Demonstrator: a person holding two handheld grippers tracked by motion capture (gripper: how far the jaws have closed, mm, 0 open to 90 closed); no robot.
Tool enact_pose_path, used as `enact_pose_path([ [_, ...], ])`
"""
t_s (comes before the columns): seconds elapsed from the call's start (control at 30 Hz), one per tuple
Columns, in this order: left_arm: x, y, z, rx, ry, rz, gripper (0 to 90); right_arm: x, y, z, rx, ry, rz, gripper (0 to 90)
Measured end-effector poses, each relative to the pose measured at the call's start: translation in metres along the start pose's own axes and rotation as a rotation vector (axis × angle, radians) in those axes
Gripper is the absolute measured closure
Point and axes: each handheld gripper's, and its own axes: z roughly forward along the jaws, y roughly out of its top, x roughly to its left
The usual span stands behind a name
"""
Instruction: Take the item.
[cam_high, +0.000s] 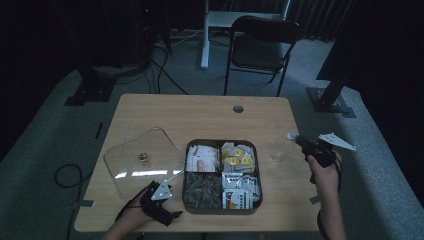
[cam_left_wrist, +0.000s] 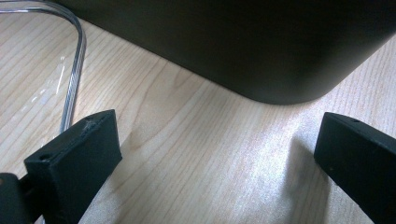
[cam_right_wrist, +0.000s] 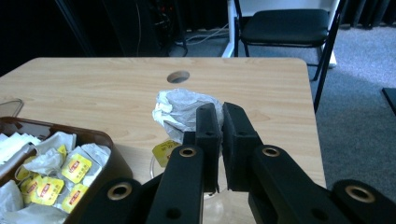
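**Tea bag pinched over a glass cup**

The right gripper (cam_right_wrist: 219, 123) has its jaws closed tight on one tea bag (cam_right_wrist: 180, 112), a crumpled white pouch with a yellow tag hanging under it. It is held above a single clear glass cup (cam_high: 278, 150), which stands on the desk (cam_high: 200, 112) just beside the right wall of the tray (cam_high: 221, 210).

The tray is dark, square with rounded corners, and split into four compartments, each filled with packets (the far right one holds yellow-labelled tea bags (cam_right_wrist: 60, 172), too many and too jumbled to count). To its left lies one clear lid (cam_high: 142, 160) flat on the desk, with a small knob in its middle.

The left gripper (cam_left_wrist: 215, 158) rests low near the tray's near left corner, jaws wide apart with only bare wood between them.

The desk is pale wood with one round cable hole (cam_high: 238, 108) near its far edge. Beyond it stand one black chair (cam_high: 260, 47) and a white table leg on grey carpet, in a dark room.
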Motion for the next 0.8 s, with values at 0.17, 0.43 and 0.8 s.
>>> enact_pose_path([
  [0.17,0.0,0.0,0.0,0.0,0.0,0.0,0.5,-0.001,-0.005,0.005,0.02,0.003,0.007,85.7],
  [0.43,0.0,0.0,0.0,0.0,0.0,0.0,0.5,-0.002,-0.009,0.015,0.046,0.017,0.035,80.7],
  [0.8,0.0,0.0,0.0,0.0,0.0,0.0,0.5,0.002,-0.007,0.014,0.04,0.045,0.008,68.0],
])
